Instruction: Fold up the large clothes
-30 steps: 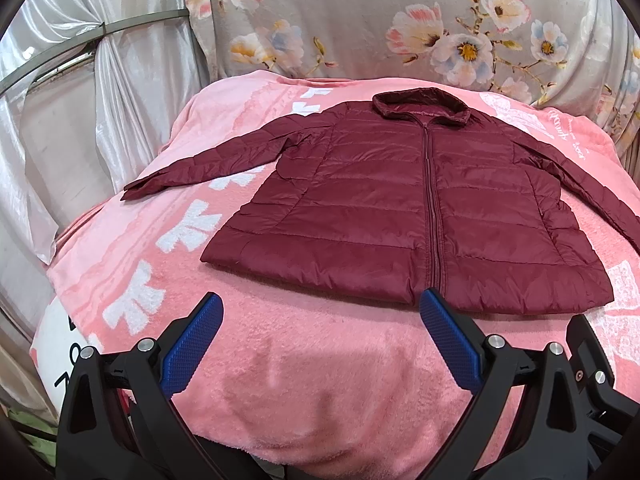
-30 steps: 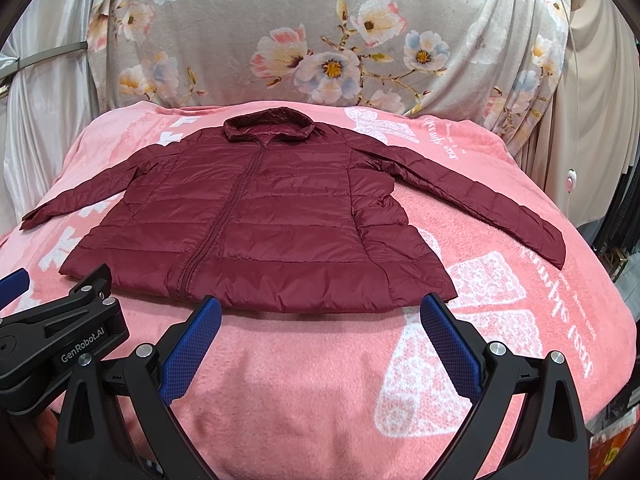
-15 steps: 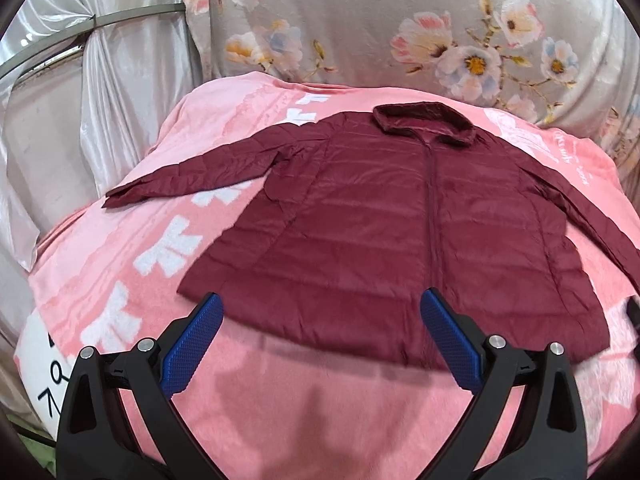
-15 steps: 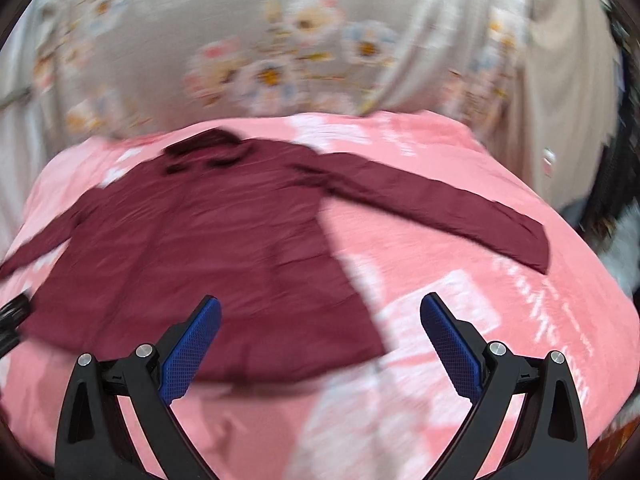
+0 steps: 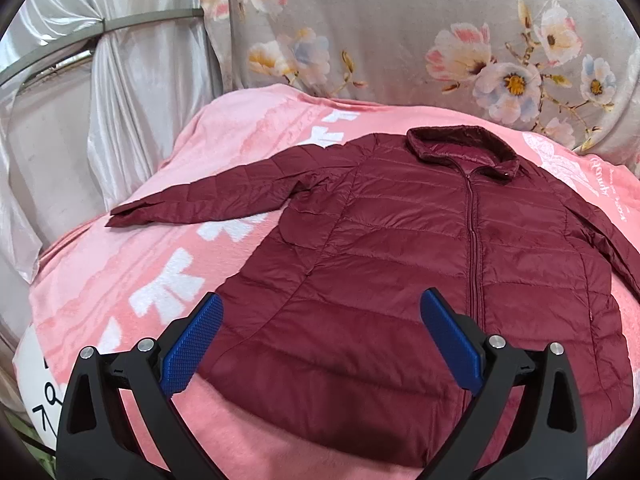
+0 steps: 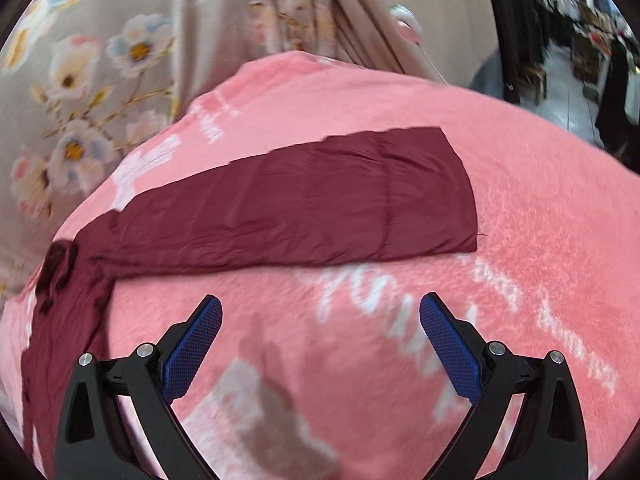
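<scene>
Under my tongs is a bed covered by a pink fleece blanket (image 5: 248,152) with white lettering and patterns. A maroon puffer jacket (image 5: 400,264) lies flat on it, zipped, collar toward twelve o'clock. In my left view one sleeve (image 5: 208,200) runs out toward ten o'clock; in my right view the other sleeve (image 6: 320,204) lies flat on the blanket (image 6: 540,200), cuff toward two o'clock.
</scene>
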Available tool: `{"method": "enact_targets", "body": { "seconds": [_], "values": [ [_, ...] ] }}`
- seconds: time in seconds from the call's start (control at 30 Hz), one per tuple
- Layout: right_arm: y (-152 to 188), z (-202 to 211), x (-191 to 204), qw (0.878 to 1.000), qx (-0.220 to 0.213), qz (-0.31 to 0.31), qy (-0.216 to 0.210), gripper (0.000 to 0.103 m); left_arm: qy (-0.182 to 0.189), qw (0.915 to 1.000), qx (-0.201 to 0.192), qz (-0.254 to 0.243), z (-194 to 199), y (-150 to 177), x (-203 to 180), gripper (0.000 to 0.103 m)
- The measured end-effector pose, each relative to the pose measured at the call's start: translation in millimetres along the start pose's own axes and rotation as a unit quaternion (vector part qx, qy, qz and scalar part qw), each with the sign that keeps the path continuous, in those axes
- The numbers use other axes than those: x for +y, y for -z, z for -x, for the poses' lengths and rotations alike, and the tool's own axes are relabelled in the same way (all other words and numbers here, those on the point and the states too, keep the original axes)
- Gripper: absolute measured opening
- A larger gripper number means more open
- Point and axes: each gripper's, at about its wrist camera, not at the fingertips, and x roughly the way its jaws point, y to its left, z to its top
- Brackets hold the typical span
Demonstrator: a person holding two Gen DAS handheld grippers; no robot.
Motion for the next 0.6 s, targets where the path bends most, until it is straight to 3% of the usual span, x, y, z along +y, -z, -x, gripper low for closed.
{"method": "enact_targets", "body": {
  "seconds": [0.1,0.2,0.27,0.33,0.47,0.53,0.6],
  "values": [
    [-9.9,-11.4,-16.2,0.999,0.000,-0.040,-0.012,0.084,0.002,0.9999,0.014,0.002,-14.2,-7.3,-2.8,0.097],
    [-27.0,-22.0,-18.5,0.998,-0.020,-0.061,-0.010,0.064,-0.007,0.9998,0.020,0.005,-28.2,-13.5,-5.5,0.098],
    [-39.1,-30.8,-13.1,0.998,-0.025,-0.063,-0.009,0.030,-0.009,0.9998,0.018,0.006,-35.4,-17.0,-5.7,0.098],
    [-53.6,-38.6,-0.3,0.998,-0.036,-0.060,-0.010,0.015,-0.014,0.9997,0.017,0.003,-43.0,-21.4,-6.3,0.098],
    [-77.6,-27.6,56.4,0.996,-0.084,-0.013,-0.039,0.007,-0.024,0.9996,0.016,0.005,-59.4,-33.3,-2.4,0.098],
    [-80.8,-12.2,103.6,0.991,-0.106,0.032,-0.080,0.007,-0.031,0.9994,0.014,0.006,-67.5,-39.4,1.6,0.098],
    [-71.2,9.0,170.2,0.977,-0.122,0.103,-0.139,0.007,-0.036,0.9992,0.012,0.009,-75.2,-44.7,6.7,0.098]
  ]
}}
